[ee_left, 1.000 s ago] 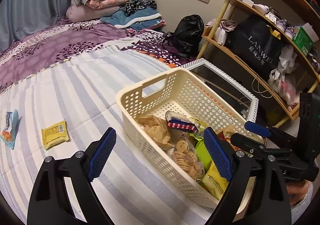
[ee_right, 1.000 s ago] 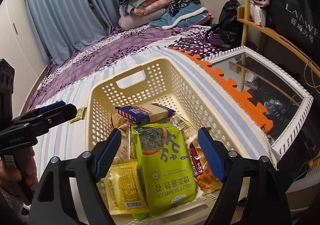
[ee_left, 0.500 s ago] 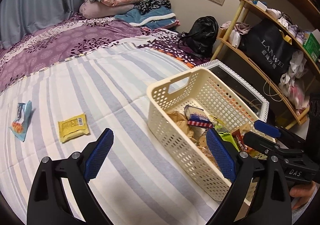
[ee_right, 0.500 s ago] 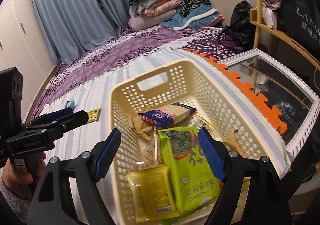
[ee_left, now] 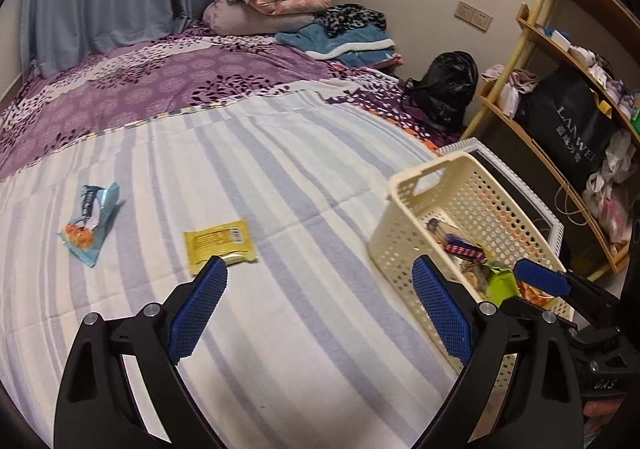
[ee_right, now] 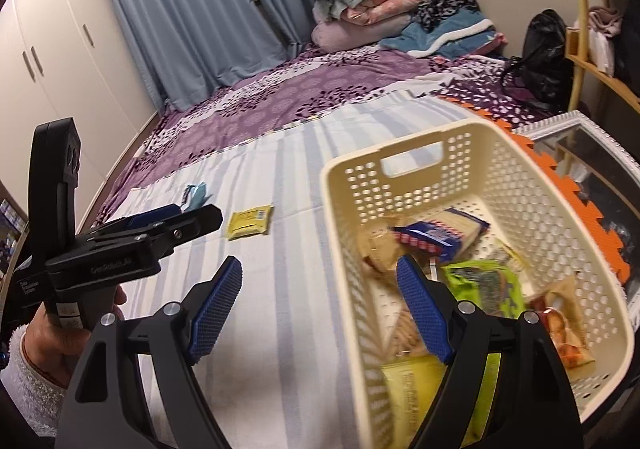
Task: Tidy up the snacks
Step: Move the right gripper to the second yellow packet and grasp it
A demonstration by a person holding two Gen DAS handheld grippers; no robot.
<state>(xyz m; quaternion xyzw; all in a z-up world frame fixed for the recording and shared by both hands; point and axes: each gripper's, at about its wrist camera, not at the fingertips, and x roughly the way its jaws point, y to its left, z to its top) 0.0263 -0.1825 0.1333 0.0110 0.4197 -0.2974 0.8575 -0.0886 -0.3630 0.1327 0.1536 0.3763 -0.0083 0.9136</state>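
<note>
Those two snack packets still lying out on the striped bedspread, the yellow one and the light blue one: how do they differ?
The flat yellow rectangular snack packet lies smooth, barcode up; the light blue crinkled snack packet is rumpled and twisted, with an orange picture at one end. The yellow one sits nearer the cream perforated plastic basket and just beyond the open left hand-held gripper; the blue one lies farther off. Both rest on the striped bedspread, outside the basket.

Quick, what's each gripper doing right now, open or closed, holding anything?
Left gripper: open, holding nothing, above the striped blanket.
Right gripper: open, holding nothing, at the basket edge.
</note>
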